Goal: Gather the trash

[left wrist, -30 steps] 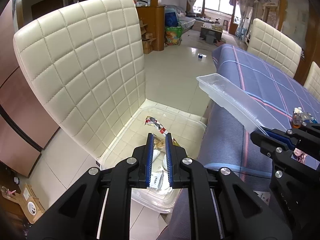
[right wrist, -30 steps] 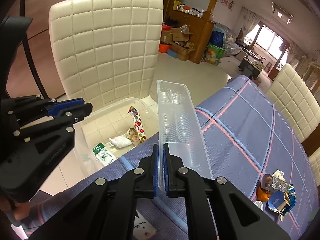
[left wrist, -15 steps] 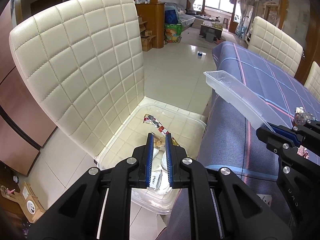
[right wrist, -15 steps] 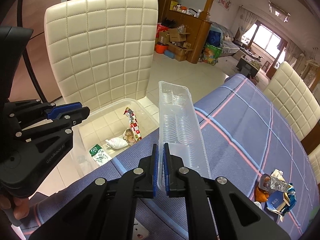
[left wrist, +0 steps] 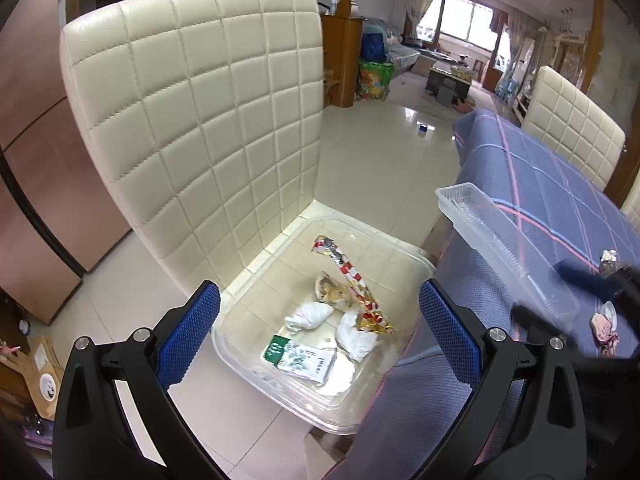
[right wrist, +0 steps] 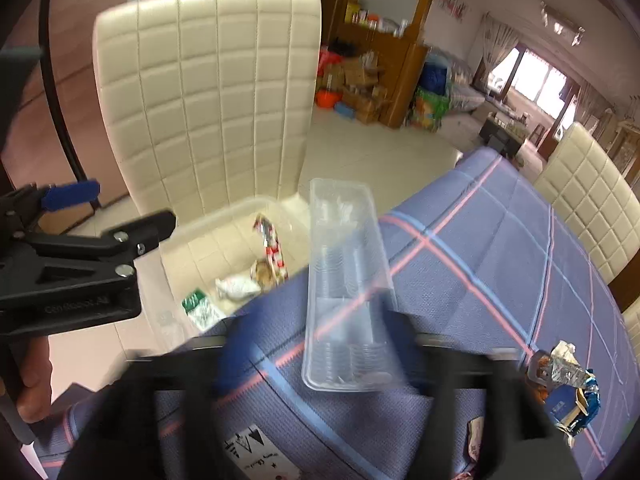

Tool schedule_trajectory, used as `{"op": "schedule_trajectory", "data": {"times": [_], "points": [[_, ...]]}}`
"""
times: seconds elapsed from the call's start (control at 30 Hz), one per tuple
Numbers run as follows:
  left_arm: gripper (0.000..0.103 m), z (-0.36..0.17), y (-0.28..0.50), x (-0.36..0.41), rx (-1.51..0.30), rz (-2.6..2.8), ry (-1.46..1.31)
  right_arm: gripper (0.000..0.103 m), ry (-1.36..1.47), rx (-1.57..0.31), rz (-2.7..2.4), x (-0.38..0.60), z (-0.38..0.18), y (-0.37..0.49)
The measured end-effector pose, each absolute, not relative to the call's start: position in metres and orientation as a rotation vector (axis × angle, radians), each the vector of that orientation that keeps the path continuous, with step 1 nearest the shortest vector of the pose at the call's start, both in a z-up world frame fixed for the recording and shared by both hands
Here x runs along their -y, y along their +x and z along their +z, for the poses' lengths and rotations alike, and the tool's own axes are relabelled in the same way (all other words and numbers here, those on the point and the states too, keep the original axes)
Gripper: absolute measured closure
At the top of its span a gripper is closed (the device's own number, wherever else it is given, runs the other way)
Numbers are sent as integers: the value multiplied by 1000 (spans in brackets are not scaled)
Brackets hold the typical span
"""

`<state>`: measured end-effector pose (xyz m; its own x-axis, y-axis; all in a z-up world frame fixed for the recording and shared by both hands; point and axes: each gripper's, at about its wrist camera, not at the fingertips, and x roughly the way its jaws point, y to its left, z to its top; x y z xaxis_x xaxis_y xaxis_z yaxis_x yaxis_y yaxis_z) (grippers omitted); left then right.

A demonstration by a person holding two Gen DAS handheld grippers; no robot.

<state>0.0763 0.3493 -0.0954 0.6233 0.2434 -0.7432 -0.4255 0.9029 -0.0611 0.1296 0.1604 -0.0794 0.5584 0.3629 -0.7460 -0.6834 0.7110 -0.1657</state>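
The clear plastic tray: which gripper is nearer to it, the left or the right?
Right. The right gripper is open, its blurred fingers on both sides of the clear plastic tray's near end. The left gripper, also open, hangs over the trash bin, beside the table.

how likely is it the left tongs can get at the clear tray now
Probably yes: the left tongs are open over the bin, and the clear tray juts past the table edge to their right with nothing between. The right tongs look open at its far end.
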Motion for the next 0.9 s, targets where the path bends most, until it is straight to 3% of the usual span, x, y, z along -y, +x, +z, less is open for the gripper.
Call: {"op": "schedule_trajectory", "data": {"times": [0.9], "points": [[5, -87, 71, -334, -809, 376, -234, 32, -378, -785, 664, -135, -73, 125]]}}
